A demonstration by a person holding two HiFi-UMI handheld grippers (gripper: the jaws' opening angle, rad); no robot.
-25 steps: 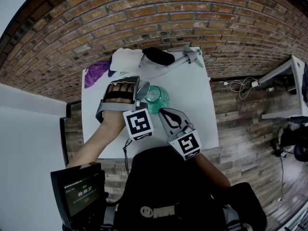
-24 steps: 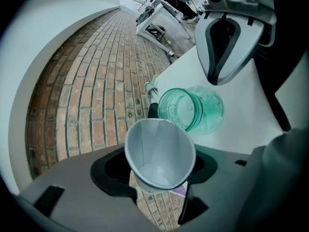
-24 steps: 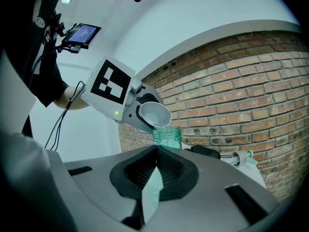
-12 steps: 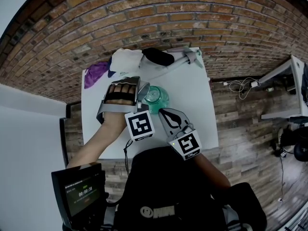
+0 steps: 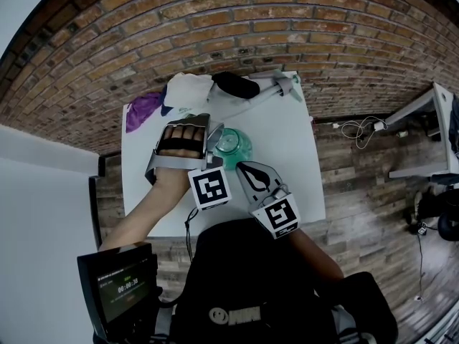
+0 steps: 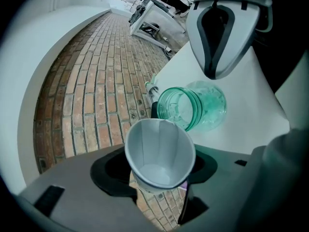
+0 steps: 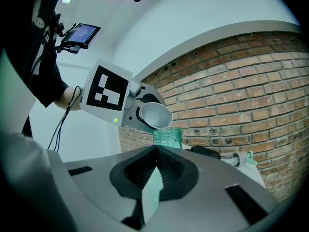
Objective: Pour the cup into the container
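Left gripper (image 6: 157, 170): its jaws squeezed the paper cup (image 6: 161, 149), one jaw on each side.
Paper cup: it was white and tipped over. Its open mouth pointed down at the green jar (image 6: 193, 108). In the right gripper view its lip hung just above the jar's mouth. Whether the lip touched the jar could not be told.
Right gripper (image 7: 155, 152): its jaws were pressed together with nothing in them. It pointed at the jar from the near side but stayed apart from it.
Green jar: it was see-through and stood upright on the table (image 5: 287, 149), between the two grippers. Its mouth was open at the top.
Table: it was white and stood against the brick wall (image 7: 241, 81).
Far end of table: a white cloth (image 5: 188, 89) lay by the wall. A purple cloth (image 5: 143, 110) lay on its left and a black thing (image 5: 235, 83) on its right. All three were well apart from the jar.
Small screen (image 5: 118, 289): it was lit up, close to the person, on the left side.
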